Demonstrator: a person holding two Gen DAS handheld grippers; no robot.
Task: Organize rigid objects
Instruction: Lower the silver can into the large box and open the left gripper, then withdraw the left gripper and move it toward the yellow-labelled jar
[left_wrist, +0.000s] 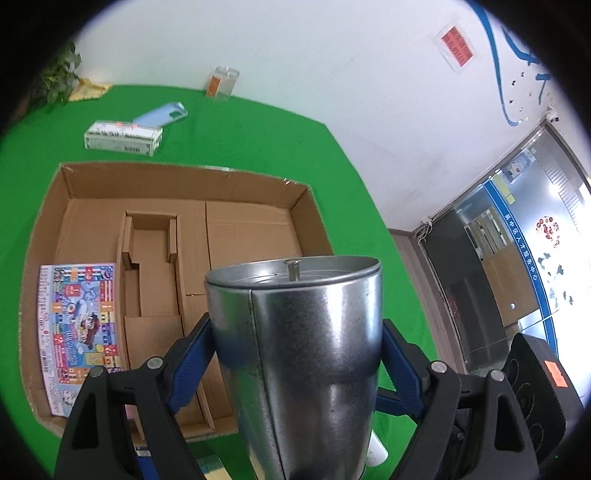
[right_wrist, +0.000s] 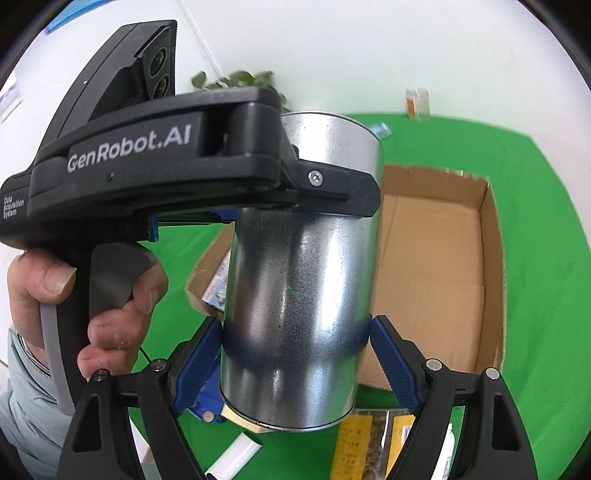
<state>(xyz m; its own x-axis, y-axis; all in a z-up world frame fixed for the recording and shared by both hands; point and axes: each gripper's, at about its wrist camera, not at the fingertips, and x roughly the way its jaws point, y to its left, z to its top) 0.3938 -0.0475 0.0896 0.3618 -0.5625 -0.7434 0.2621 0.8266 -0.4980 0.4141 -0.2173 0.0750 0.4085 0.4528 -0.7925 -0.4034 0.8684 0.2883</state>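
**Left wrist view: both grippers clamp one tin above the box**

Closest in, the left gripper (left_wrist: 295, 350) has its blue pads pressed on the sides of the tin (left_wrist: 299, 332), lid knob up. The right gripper (right_wrist: 295, 350) pinches the same tin lower down, near its base, with the left gripper clamped across the upper wall. So the tin is up in the air, between both tools, over the green table (left_wrist: 240, 122). Just beyond sits the open box (left_wrist: 236, 229), a printed sheet (left_wrist: 77, 332) flat in its near-left part. That tin looks stiff, light, probably slick; hold mid-wall, not the rim. At the back: a carton (left_wrist: 123, 138) and a jar (left_wrist: 222, 83), slightly blurred.
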